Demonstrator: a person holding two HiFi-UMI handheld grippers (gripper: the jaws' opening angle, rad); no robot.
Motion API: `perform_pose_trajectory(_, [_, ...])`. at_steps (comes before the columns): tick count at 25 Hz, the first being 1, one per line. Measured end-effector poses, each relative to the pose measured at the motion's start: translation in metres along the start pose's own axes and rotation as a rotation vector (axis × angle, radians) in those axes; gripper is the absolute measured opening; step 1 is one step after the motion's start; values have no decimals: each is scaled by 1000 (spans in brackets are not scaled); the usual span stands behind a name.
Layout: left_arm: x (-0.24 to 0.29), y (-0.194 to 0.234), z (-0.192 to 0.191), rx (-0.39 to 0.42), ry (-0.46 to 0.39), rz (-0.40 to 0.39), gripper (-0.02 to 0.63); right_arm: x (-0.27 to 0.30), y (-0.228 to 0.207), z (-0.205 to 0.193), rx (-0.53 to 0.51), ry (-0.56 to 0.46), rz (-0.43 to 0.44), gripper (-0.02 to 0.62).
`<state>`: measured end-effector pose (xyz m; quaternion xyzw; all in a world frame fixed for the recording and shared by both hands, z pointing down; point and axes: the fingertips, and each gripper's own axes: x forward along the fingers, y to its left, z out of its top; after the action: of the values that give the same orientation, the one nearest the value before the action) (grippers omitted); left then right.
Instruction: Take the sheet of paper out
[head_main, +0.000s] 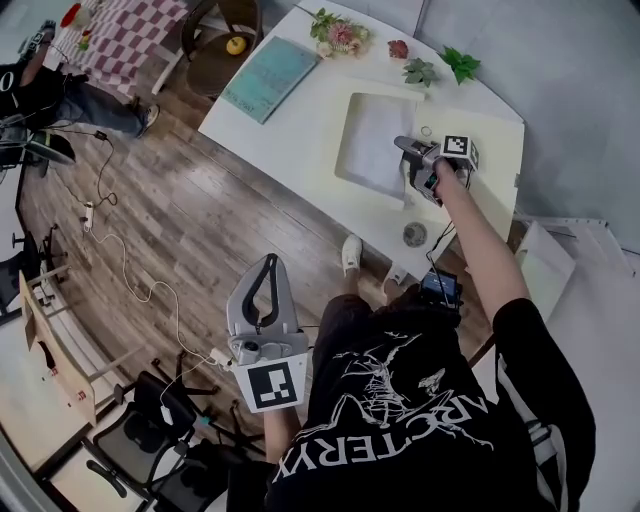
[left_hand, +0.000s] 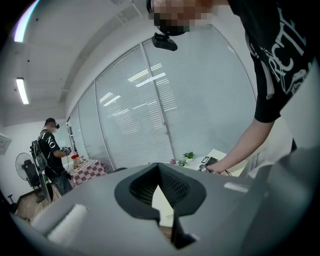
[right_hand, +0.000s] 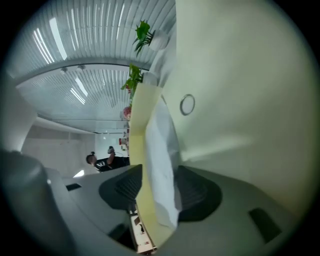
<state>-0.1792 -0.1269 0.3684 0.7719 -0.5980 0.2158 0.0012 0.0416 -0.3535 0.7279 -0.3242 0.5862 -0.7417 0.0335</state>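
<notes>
A pale yellow folder (head_main: 495, 150) lies on the white table (head_main: 290, 120), with a white sheet of paper (head_main: 375, 140) showing inside it. My right gripper (head_main: 408, 160) is at the sheet's right edge. In the right gripper view the folder's yellow flap (right_hand: 142, 150) and the bulging sheet (right_hand: 162, 160) stand between the jaws of the right gripper (right_hand: 159, 187), which are apart; I see no pad pressing. A ring fastener (right_hand: 187, 104) sits on the folder. My left gripper (head_main: 268, 264) hangs low over the wooden floor, away from the table, fingertips together on nothing (left_hand: 160, 187).
A teal book (head_main: 268, 75) lies on the table's left part. Small plants (head_main: 460, 62) and flowers (head_main: 340, 30) line the far edge; a small round object (head_main: 414, 235) sits near the front edge. Cables (head_main: 130, 270) cross the floor. Another person (left_hand: 50, 155) stands by a checked table (head_main: 120, 35).
</notes>
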Motion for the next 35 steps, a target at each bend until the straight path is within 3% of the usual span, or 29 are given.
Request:
perform_pose_trajectory(2, [1,-1,1,5,0,-8,8,7,-8,-2,-17,-12,-65,140])
perform_pose_trajectory(4, [2,-2,3,12,-6,-16,8,16,-8,-8,-38,25,-98,138])
perform_pose_trajectory(6, [4,-4,2,9,-8,-20,8,22,-10,-15,-86,72,-154,32])
perform_pose_trajectory(8, [5,-7,0,7,-7,-28,8,21,-12,-21,-117,93,-183,18])
perform_pose_trajectory(13, [11,-16,12,22,-61,-72,8,-8,3,-23,-142,53,-145,12])
perform_pose_trajectory(20, [22,-34,43,30,-179,-155,8,-99,61,-31,-341,-67,-67,12])
perform_pose_trajectory(25, [38,-59,74,61,-262,-246,8,-196,137,-51,-608,-226,-6,12])
perform_pose_trajectory(30, [55,-90,106,55,-339,-346,8,-283,229,-90,-951,-476,57,12])
perform_pose_trajectory(32, [63,-102,118,44,-365,-374,8,-310,251,-106,-1107,-585,25,12])
perform_pose_trajectory(35, [71,-117,132,27,-402,-404,8,-335,274,-128,-1347,-742,-90,12])
